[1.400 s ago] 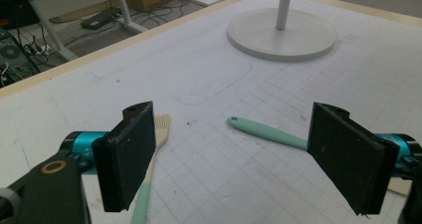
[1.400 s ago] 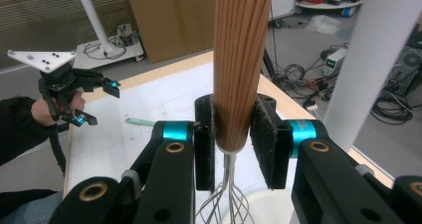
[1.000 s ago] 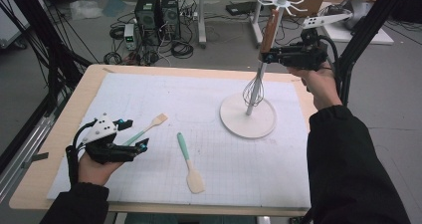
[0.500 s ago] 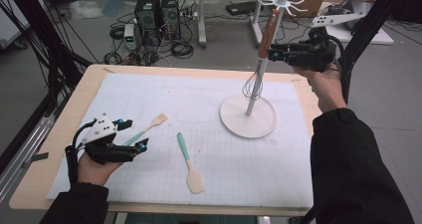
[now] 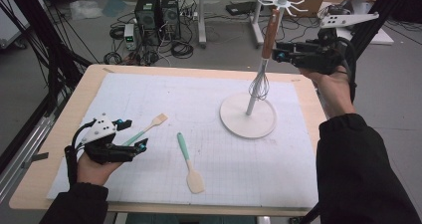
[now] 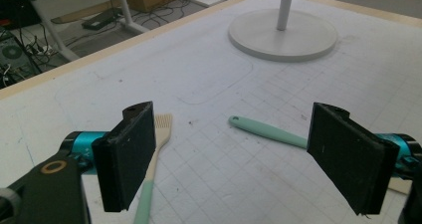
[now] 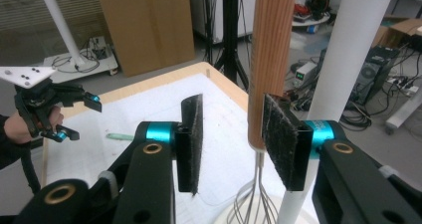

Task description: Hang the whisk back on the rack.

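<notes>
A whisk (image 5: 269,32) with a wooden handle hangs from the white hook rack (image 5: 281,0), its wires beside the pole. My right gripper (image 5: 276,51) is level with the handle, just right of it. In the right gripper view its jaws (image 7: 231,139) have just been opening, with nothing between the pads; the handle (image 7: 271,50) stands just beyond the right pad. My left gripper (image 5: 135,134) rests open on the mat at the near left. In front of its jaws (image 6: 239,154) lie a teal-handled brush (image 6: 158,144) and a teal-handled spatula (image 6: 266,131).
The rack's round white base (image 5: 229,119) stands on the gridded mat at the right. The brush (image 5: 149,127) and the spatula (image 5: 188,162) lie in the mat's near middle. Beyond the table's far edge are computer cases (image 5: 157,10), cables and stand legs on the floor.
The right gripper's jaws have opened off the whisk handle and the hand has drawn slightly right and up. The whisk stays hanging on the rack. The left gripper has not moved.
</notes>
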Motion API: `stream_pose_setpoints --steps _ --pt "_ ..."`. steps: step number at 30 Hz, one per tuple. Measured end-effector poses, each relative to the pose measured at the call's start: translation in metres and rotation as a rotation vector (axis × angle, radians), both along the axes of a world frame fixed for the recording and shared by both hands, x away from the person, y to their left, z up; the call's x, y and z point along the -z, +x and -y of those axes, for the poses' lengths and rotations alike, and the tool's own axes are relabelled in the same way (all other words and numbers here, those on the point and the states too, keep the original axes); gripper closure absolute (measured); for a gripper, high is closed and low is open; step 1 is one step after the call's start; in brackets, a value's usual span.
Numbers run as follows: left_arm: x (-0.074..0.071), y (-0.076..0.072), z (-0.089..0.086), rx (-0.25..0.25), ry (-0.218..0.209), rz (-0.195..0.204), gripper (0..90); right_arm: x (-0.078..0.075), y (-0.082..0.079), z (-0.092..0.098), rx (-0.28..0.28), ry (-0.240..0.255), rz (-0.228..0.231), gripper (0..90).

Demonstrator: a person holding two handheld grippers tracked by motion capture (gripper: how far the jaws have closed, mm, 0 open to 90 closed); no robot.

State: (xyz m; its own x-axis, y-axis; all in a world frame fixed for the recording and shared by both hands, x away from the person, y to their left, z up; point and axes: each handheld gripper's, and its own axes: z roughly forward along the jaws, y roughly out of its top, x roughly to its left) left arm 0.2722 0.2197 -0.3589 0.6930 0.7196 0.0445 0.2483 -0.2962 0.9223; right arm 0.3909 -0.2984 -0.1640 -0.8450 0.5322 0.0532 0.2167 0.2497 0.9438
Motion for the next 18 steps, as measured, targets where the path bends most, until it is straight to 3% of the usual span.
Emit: stream_pose_setpoints --steps 6,18 --pt "0.0 0.0 0.0 -0.001 0.0 0.001 19.6 -0.003 -0.005 0.0 -0.013 0.004 0.008 63.3" --pt "0.0 0.0 0.0 0.001 0.003 0.0 19.6 -0.011 -0.011 0.003 -0.043 0.007 0.026 81.8"
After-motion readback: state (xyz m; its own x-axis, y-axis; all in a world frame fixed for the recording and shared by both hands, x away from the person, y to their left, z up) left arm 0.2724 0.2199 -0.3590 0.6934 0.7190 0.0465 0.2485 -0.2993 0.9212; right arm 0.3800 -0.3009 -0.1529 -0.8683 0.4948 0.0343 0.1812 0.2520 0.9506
